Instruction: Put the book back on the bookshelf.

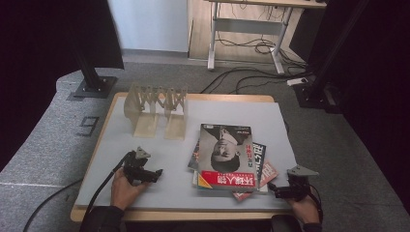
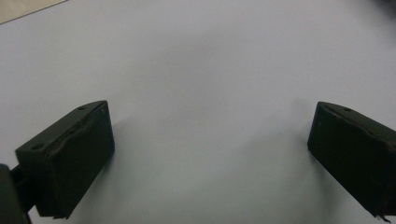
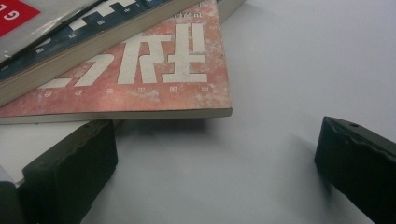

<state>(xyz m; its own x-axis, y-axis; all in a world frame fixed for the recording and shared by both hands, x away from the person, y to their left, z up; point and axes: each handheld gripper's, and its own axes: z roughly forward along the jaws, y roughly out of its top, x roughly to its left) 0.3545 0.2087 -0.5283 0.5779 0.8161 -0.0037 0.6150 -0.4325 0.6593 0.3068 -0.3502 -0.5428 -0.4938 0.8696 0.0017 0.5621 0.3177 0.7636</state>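
Both grippers sit low at the near edge of the table [image 1: 145,212], one on either side of a loose stack of magazines [image 1: 227,159]. The left gripper [image 1: 157,173] rests in the person's left hand [image 1: 124,189] on the grey mat [image 1: 159,154], pointing right toward the stack but well apart from it; in the left gripper view [image 2: 210,140] its jaws stand wide apart with nothing but bare mat between them. Over on the other side, the right gripper [image 1: 271,189] is held in the right hand [image 1: 304,208] just beside the stack's near right corner, pointing left at it. In the right gripper view [image 3: 217,154] its jaws are spread wide too, gripping nothing, and the corner of the red magazine [image 3: 154,74] hangs just above and ahead of the left jaw; whether they touch I can't tell. That red one lies low in the pile, with a dark blue magazine [image 3: 93,32] over it. On top lies a magazine with a portrait cover [image 1: 226,154], its red title band toward the person. The stack sits right of centre on the mat, fanned out unevenly. At the far left of the mat stands a pale wooden rack [image 1: 154,108], upright, slots empty, well away from both grippers.
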